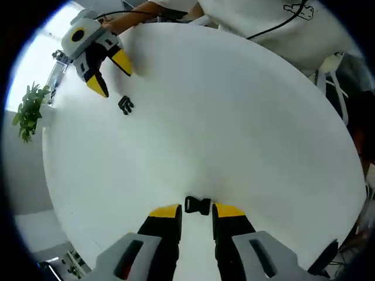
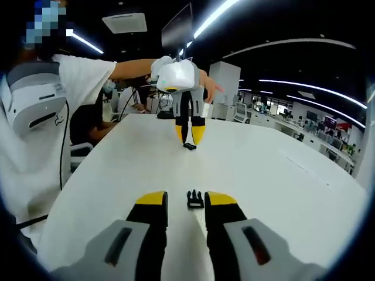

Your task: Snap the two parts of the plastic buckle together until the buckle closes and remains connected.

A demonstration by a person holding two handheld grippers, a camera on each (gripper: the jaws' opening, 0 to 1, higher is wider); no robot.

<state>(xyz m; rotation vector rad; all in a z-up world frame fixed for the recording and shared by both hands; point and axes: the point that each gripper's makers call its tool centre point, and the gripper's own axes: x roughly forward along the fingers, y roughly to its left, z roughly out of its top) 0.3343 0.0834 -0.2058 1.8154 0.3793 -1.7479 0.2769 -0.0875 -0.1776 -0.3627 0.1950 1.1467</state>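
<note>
Two black buckle parts lie apart on the round white table. One buckle part rests on the tabletop just ahead of my left gripper, level with its yellow fingertips; the jaws stand open around nothing. The other buckle part lies far off at the upper left, just beyond my right gripper, which hovers open. In the right gripper view that second buckle part sits between the tips of my right gripper. Across the table, the left gripper points down over the first buckle part.
A person in a white shirt stands at the table's edge, holding the grippers, with a black cable hanging down. A potted plant stands beyond the rim. Office desks and chairs lie behind the table.
</note>
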